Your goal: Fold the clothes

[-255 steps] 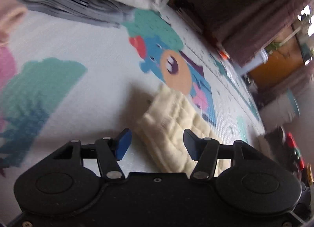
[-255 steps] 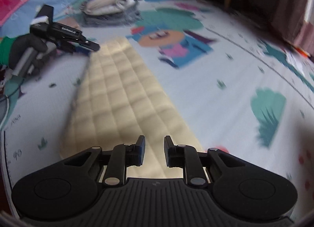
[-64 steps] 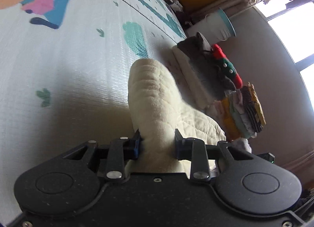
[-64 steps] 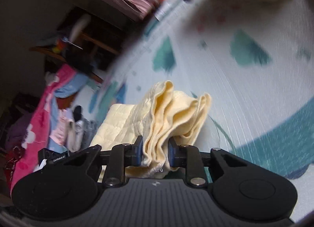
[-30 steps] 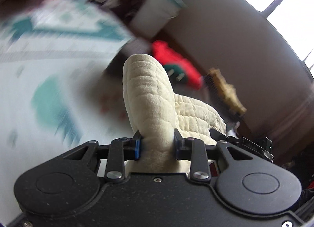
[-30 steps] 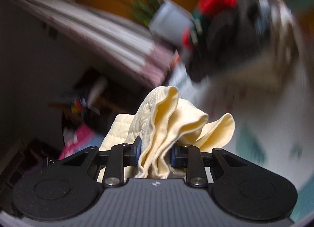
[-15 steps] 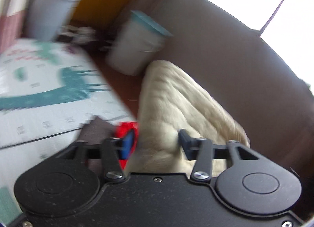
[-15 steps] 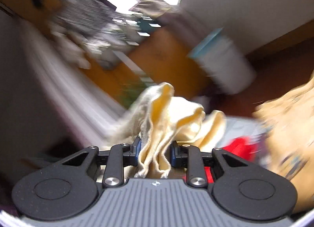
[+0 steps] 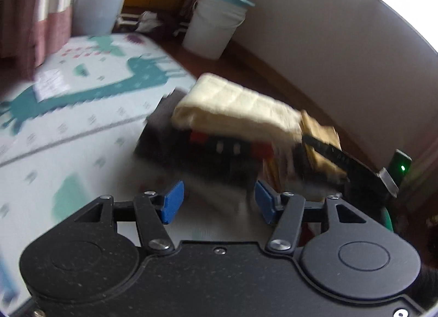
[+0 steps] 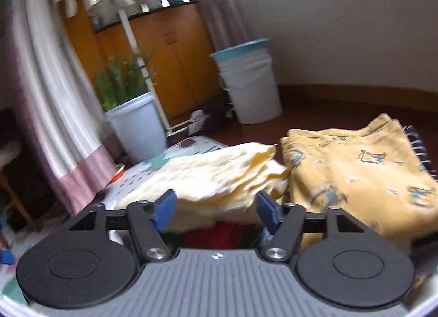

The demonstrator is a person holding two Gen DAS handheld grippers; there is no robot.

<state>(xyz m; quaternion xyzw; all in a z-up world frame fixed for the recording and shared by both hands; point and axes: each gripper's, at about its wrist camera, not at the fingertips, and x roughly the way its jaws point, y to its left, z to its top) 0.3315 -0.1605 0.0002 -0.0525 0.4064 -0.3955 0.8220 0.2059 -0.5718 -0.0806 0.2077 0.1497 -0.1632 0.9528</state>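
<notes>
At frame centre of the left wrist view, atop the dark and red stack of folded clothes (image 9: pixel 219 152), lies the folded cream quilted garment (image 9: pixel 235 110), a second ago clamped at both ends. Left claw (image 9: pixel 216 202) and right claw (image 10: pixel 216 207) both just spread wide, gripping nothing, though the cloth's edge hangs between the right jaws. Looks like this piece done and stacked beside the mustard printed top (image 10: pixel 361 174).
</notes>
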